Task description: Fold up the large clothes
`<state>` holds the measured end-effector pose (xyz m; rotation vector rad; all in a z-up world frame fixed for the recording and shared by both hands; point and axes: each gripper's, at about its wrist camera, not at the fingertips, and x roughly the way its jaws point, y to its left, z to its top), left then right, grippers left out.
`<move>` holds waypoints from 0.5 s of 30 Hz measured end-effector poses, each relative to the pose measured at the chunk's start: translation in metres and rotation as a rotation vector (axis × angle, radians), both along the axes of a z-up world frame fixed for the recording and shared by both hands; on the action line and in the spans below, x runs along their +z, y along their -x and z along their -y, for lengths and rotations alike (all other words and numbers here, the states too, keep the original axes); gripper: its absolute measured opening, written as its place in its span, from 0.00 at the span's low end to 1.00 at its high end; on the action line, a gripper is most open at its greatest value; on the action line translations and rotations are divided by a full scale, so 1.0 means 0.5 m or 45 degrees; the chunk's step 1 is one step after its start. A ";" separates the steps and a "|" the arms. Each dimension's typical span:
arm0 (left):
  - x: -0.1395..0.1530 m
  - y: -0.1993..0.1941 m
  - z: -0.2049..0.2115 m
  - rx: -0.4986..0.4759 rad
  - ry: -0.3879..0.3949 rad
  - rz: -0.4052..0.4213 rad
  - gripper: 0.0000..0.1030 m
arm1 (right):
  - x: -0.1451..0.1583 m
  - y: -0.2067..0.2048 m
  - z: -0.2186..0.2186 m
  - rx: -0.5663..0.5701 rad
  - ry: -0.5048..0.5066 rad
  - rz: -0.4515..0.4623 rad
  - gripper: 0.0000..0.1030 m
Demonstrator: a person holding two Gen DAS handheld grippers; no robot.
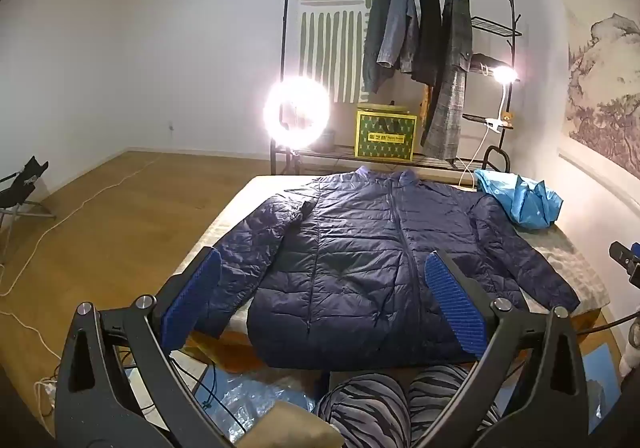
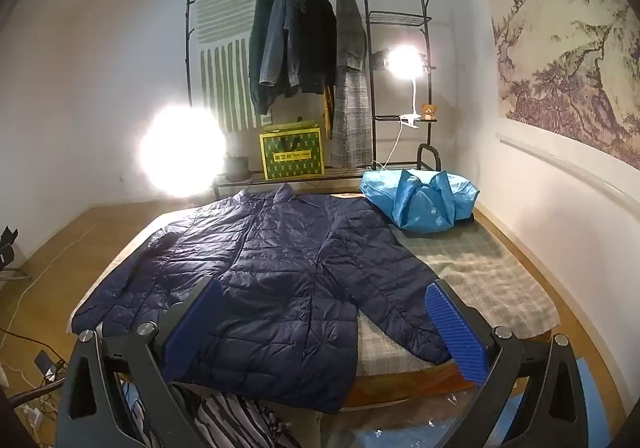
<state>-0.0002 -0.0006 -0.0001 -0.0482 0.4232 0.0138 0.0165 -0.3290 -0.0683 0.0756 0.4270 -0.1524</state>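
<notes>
A navy quilted puffer jacket (image 1: 360, 256) lies flat, front up and zipped, on the low table (image 1: 576, 260), sleeves spread to both sides, hem hanging over the near edge. It also shows in the right wrist view (image 2: 260, 280). My left gripper (image 1: 320, 296) is open and empty, held above the jacket's near hem. My right gripper (image 2: 324, 324) is open and empty, above the jacket's hem and right sleeve (image 2: 392, 288). A part of the right gripper shows at the far right of the left wrist view (image 1: 626, 264).
A blue plastic bag (image 2: 420, 196) sits on the table's far right corner. A clothes rack (image 2: 312, 48) with hanging coats, a green box (image 2: 291, 160) and two bright lamps stand behind. Cables run over the wooden floor (image 1: 100, 232). Striped trouser legs (image 1: 384, 408) are below the near edge.
</notes>
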 end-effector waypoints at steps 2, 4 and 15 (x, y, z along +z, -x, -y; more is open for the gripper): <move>0.000 -0.002 -0.001 0.002 0.006 -0.009 1.00 | 0.000 0.000 0.001 0.000 -0.002 0.008 1.00; -0.001 -0.003 -0.001 -0.001 0.014 -0.014 1.00 | 0.000 0.000 0.001 0.000 0.001 0.009 1.00; -0.002 -0.002 0.010 0.002 0.012 -0.019 1.00 | -0.007 0.006 0.007 0.004 -0.005 0.009 1.00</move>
